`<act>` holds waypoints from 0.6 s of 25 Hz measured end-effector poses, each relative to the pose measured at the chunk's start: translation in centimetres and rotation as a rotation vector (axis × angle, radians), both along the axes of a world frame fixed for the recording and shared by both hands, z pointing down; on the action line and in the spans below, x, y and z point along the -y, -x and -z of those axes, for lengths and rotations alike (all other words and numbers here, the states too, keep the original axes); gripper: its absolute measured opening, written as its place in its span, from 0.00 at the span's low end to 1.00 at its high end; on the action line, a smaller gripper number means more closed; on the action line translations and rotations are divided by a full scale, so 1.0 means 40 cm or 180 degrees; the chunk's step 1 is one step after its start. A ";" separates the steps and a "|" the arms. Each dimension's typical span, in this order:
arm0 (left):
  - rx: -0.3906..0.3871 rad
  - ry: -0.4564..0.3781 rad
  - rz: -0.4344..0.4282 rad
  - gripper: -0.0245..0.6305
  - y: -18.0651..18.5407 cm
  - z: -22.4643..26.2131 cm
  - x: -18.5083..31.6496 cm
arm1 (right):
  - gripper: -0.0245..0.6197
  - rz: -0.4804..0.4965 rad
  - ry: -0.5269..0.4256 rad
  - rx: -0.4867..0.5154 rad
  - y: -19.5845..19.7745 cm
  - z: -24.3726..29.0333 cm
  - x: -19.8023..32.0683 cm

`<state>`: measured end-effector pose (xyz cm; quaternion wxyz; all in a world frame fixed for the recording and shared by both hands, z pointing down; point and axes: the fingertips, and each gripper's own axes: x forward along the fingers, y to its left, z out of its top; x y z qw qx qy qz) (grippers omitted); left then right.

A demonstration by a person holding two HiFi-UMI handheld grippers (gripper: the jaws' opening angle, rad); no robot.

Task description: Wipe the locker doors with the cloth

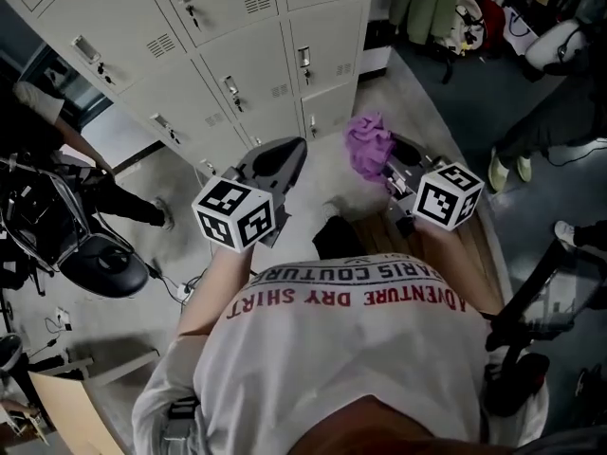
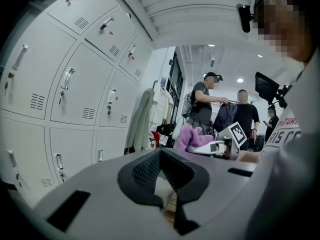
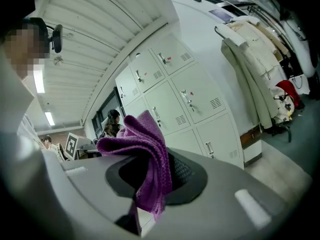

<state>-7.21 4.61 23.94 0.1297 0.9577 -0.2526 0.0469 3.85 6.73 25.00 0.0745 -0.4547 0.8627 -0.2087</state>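
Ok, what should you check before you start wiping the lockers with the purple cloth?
1. Purple cloth gripped by the right tool: ok.
2. Left tool carrying nothing: ok.
3. Locker doors in view all closed: ok.
4. Cloth touching a door: not ok, it is held away from them.
5. Cloth clean or damp: cannot tell.

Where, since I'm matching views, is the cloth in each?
Head view: cloth right of centre, in the right gripper.
Left gripper view: cloth right of centre, beyond the jaws.
Right gripper view: cloth centre, clamped between the jaws.
Shared landmark: lockers.
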 end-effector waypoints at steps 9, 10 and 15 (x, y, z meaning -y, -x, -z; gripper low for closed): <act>0.0110 0.0108 0.0133 0.04 -0.082 -0.073 0.290 | 0.14 0.0210 0.0252 0.0085 -0.047 -0.100 0.300; 0.0119 0.0131 0.0149 0.04 -0.095 -0.079 0.326 | 0.14 0.0238 0.0315 0.0090 -0.056 -0.115 0.334; 0.0086 0.0094 0.0202 0.04 -0.139 -0.074 0.495 | 0.14 0.0254 0.0305 0.0089 -0.108 -0.113 0.513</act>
